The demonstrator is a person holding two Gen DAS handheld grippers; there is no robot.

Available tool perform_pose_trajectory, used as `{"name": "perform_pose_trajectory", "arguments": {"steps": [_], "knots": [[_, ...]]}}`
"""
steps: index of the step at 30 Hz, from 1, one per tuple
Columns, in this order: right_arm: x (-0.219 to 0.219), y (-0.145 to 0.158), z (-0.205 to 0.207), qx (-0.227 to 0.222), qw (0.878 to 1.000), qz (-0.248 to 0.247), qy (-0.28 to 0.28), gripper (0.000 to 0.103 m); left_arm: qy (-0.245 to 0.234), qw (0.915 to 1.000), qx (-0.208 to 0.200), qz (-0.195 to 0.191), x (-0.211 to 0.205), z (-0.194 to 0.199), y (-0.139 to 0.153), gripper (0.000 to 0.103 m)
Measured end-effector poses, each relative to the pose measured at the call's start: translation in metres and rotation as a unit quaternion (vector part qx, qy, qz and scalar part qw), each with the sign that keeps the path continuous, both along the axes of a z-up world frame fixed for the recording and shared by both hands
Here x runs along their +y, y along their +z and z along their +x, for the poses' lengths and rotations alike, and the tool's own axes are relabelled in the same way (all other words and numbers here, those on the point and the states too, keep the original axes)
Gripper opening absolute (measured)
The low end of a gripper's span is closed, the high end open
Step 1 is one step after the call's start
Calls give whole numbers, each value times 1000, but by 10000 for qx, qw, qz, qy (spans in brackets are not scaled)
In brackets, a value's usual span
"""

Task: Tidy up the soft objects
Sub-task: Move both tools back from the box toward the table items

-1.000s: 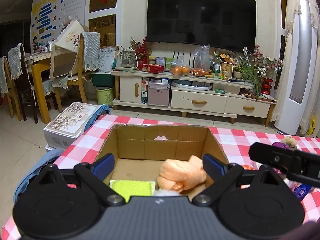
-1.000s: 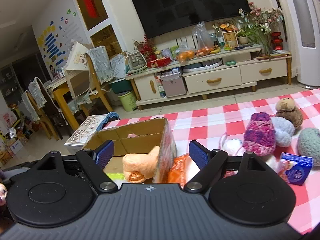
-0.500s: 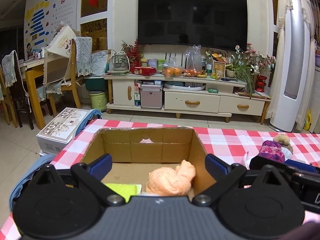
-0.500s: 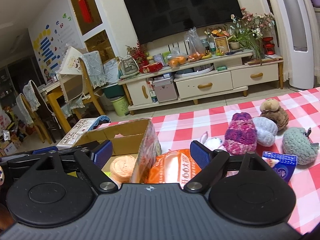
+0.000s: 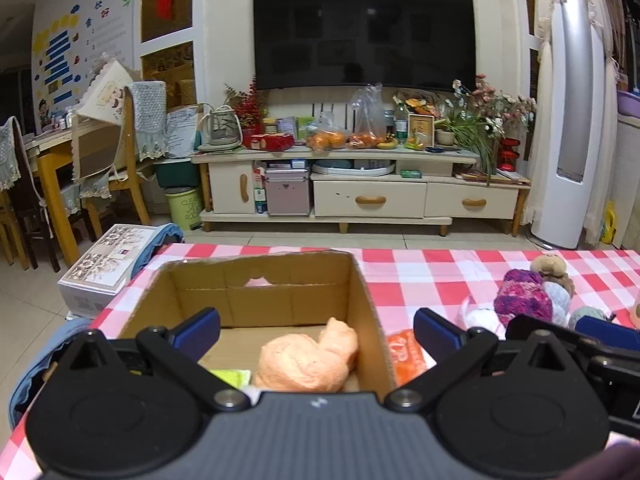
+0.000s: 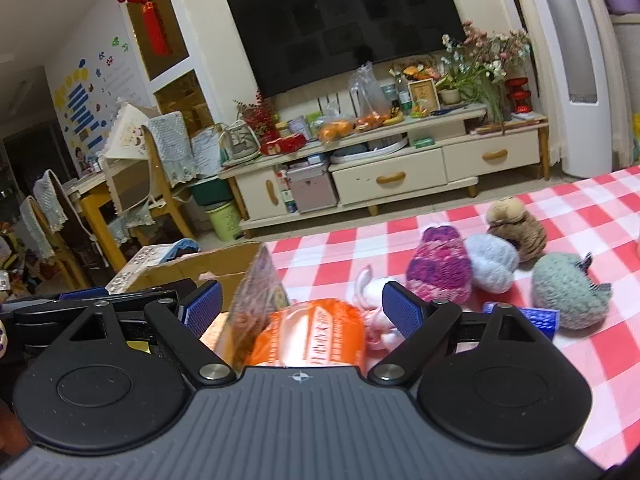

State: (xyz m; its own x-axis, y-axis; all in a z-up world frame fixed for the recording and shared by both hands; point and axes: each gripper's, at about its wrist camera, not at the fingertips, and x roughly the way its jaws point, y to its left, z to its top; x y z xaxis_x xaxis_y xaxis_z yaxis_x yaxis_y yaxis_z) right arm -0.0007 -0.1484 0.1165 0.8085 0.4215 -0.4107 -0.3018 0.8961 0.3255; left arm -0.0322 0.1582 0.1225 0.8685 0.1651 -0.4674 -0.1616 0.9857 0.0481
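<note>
An open cardboard box [image 5: 360,292] stands on the red-checked table and holds an orange plush [image 5: 308,360] and a yellow-green sponge [image 5: 230,376]. My left gripper [image 5: 316,330] is open and empty, above the box's near side. My right gripper [image 6: 302,308] is open and empty, over an orange tissue pack [image 6: 312,332] just right of the box [image 6: 224,268]. Past it lie a white bunny plush [image 6: 376,292], a purple knitted toy [image 6: 438,270], a pale blue one [image 6: 490,262], a brown one [image 6: 516,228] and a grey-green one [image 6: 570,292].
A blue packet [image 6: 538,318] lies right of my right gripper. The red-checked tablecloth [image 5: 420,276] extends right of the box. Beyond the table's far edge stand a TV cabinet [image 5: 368,196], chairs [image 5: 116,160] and a white box [image 5: 104,268] on the floor.
Both grippers have drawn back and shifted right. The orange plush now lies inside the box, and the right gripper has moved from the box to above the orange tissue pack.
</note>
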Motion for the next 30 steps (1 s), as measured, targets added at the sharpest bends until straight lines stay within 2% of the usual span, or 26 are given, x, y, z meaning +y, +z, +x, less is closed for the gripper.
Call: {"name": "perform_pose_trajectory", "arguments": {"steps": [12,30], "knots": [[2,-4,0,-190,9995,-70,-221,103,-239,9996,45,144,-25,6,-4,102],[0,-11,-8,-147,9971,58,-740,103,-615,9977,67,279,-60,6,-10,102]]}}
